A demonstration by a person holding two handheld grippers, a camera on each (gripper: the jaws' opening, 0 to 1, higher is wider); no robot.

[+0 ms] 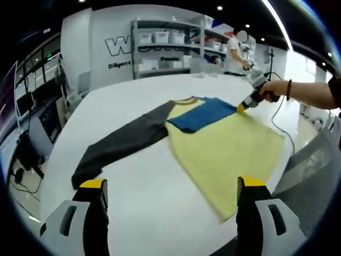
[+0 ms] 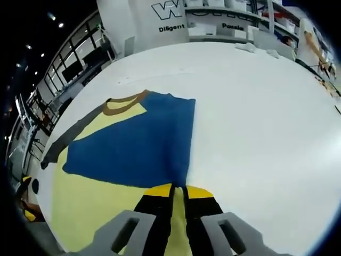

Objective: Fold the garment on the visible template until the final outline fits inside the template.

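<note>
A long-sleeved garment lies flat on the white table (image 1: 138, 192). Its body is yellow (image 1: 224, 149), its collar tan (image 1: 184, 100), and one dark grey sleeve (image 1: 125, 141) stretches out to the left. The blue sleeve (image 1: 205, 113) is folded across the chest. A hand holds my right gripper (image 1: 241, 107) at that sleeve's far corner. In the right gripper view the right gripper (image 2: 178, 189) is shut, pinching the edge of the blue sleeve (image 2: 138, 146) over the yellow body (image 2: 80, 197). My left gripper (image 1: 173, 184) hangs open above the table's near side, off the cloth.
A cable (image 1: 277, 120) runs off the table's right side. A grey chair (image 1: 314, 165) stands by that edge. Shelves with white bins (image 1: 165, 42) and a standing person (image 1: 234, 53) are at the back. Desks line the left wall (image 1: 37, 128).
</note>
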